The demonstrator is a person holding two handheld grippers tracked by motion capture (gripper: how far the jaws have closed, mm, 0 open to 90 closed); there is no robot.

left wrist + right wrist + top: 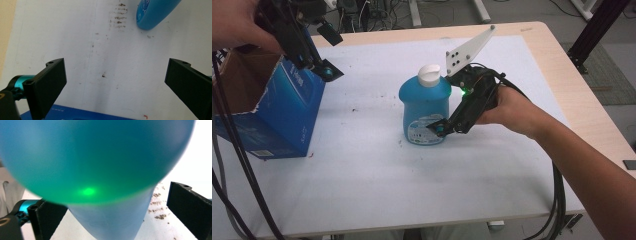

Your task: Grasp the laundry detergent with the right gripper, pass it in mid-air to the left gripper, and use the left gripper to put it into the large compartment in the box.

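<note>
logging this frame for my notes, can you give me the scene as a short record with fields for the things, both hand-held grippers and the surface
surface: white mat on a wooden table, with brown scuff marks
bottle: blue bottle with a white cap, upright near the mat's middle
box: open blue box at the mat's left edge
left hand-held gripper: open, above the box's near corner, holding nothing
right hand-held gripper: open, jaws on either side of the bottle's lower body, not closed on it
green light: glowing on the right gripper, reflected on the bottle
</note>
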